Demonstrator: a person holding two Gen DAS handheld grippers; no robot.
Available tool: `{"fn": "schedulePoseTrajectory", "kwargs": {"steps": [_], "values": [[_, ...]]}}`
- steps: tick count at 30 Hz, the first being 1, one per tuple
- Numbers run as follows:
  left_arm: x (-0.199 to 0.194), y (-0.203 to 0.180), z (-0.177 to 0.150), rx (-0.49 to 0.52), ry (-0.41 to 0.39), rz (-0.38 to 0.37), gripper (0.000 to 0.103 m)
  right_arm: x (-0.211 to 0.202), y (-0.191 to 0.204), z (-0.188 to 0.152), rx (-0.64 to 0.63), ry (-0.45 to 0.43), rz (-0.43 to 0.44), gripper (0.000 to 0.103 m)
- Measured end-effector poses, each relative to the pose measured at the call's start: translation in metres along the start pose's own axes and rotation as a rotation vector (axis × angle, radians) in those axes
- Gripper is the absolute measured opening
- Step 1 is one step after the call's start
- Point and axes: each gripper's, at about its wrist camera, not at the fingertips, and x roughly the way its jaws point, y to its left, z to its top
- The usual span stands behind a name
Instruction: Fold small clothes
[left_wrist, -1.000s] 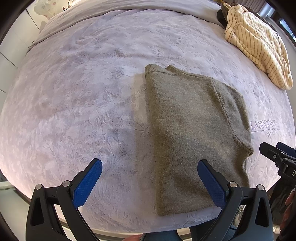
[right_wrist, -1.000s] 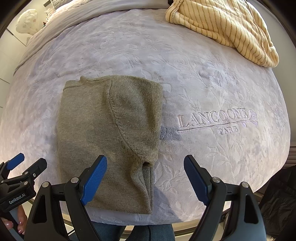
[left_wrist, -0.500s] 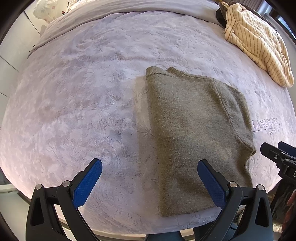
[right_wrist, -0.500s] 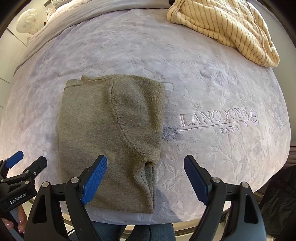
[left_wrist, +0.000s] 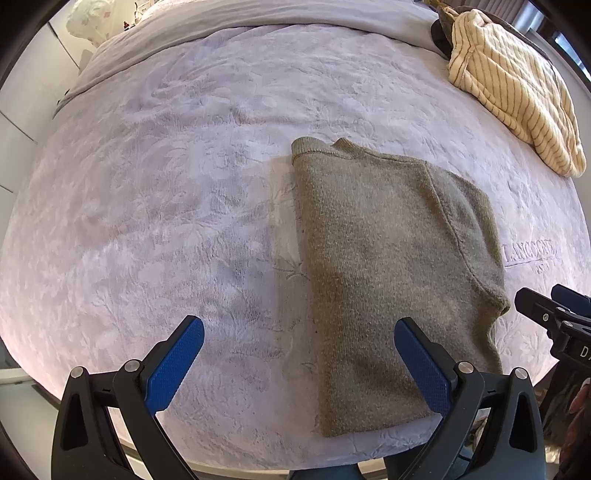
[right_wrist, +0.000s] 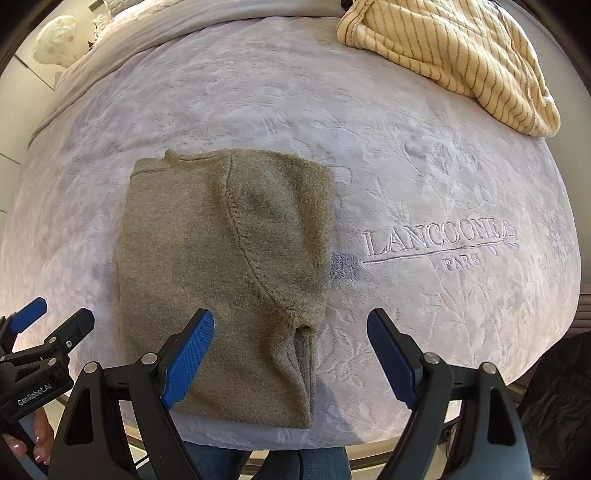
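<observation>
Bed under pale embossed blanket; white wall left.

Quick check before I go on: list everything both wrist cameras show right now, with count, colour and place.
Folded olive-green knit sweater: one, olive green, flat on the bedspread near its front edge.
Cream striped fleece garment: one, cream with brown stripes, crumpled at the far right of the bed.
Lilac embossed plush bedspread: one, pale lilac, covers the bed; embroidered "LANCOONE PARIS" lettering right of the sweater.
White sculpted bust: one, white, far left background.
Left gripper: one, black with blue pads, open above the sweater's left edge, holding nothing.
Right gripper: one, black with blue pads, open above the sweater's right edge, holding nothing.
Hand: one, on the left gripper's handle.
</observation>
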Motion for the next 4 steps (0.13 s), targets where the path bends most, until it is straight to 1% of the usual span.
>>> {"fn": "schedulePoseTrajectory", "kwargs": {"steps": [4], "values": [[0.0011, -0.0004, 0.0003, 0.002, 0.004, -0.009, 0.103, 0.0011, 0.001, 0.0007, 0.0, 0.003, -0.001, 0.087]]}}
